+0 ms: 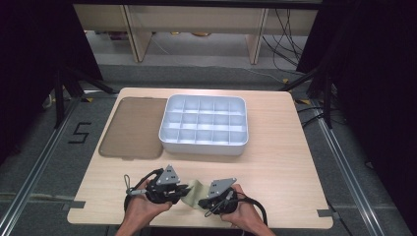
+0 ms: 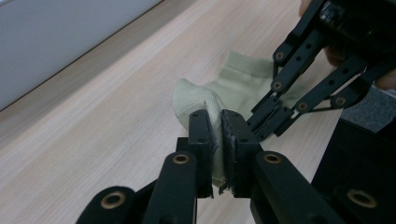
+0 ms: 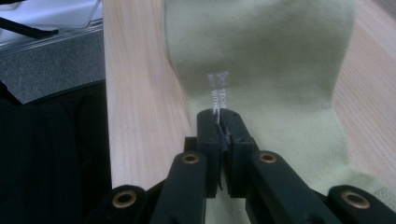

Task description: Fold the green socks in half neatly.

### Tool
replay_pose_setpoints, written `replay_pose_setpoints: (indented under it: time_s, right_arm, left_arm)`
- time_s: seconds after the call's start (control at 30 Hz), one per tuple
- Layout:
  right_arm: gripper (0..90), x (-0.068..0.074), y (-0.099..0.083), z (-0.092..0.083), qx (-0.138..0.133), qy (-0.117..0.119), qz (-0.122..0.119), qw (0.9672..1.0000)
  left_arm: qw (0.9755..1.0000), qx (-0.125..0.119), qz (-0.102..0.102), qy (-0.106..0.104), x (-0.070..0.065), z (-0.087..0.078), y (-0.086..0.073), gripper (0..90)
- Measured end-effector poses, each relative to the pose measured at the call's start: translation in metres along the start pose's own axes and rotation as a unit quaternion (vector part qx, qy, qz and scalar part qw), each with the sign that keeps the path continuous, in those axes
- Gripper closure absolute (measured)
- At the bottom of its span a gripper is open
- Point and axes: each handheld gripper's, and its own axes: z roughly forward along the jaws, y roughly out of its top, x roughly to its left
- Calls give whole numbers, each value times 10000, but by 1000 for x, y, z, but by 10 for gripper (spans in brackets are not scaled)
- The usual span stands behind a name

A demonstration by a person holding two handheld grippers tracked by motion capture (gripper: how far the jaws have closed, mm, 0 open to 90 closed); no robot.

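The pale green sock [image 1: 193, 193] lay at the counter's [image 1: 275, 162] 6 o'clock edge, between both tools. The left tool [image 2: 218, 135] was clamped on a fold of the sock. The right tool [image 3: 223, 133] was pinched tight on the fabric beside printed lettering. The compartment tray [image 1: 204, 124] stood at 12 o'clock.

Left hand-held gripper [image 1: 183, 189] and right hand-held gripper [image 1: 200, 201] both clamped, tips close together.
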Motion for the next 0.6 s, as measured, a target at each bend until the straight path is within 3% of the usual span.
replay_pose_setpoints:
  time_s: [0.07,0.17,0.23,0.27,0.37,0.4,0.43,0.6]
  right_arm:
    - [859,-1,0,-2,-7,-15,20,10000]
    - [858,-3,1,-6,-151,5,-5,9999]
    - [860,-7,1,-15,-248,-68,35,9997]
    - [864,-10,-1,-26,-257,-193,81,9994]
    - [870,-14,-6,-37,-252,-306,144,9991]
    - [872,-16,-9,-42,-216,-380,197,9989]
    - [875,-21,-18,-57,-160,-555,441,9974]
    - [875,-23,-34,-69,49,-672,638,9957]
  left_arm:
    - [9999,42,86,-73,-2,4,1,829]
    - [9999,49,63,-106,-4,6,1,830]
    - [10000,19,-7,-93,-5,7,2,830]
    - [9999,3,84,-95,-5,6,4,830]
    - [9999,-7,67,-78,-6,5,5,830]
    - [9999,-12,85,-73,-6,4,6,830]
    - [9999,3,83,-64,-7,3,6,830]
    - [10000,-18,67,-45,-8,4,6,829]
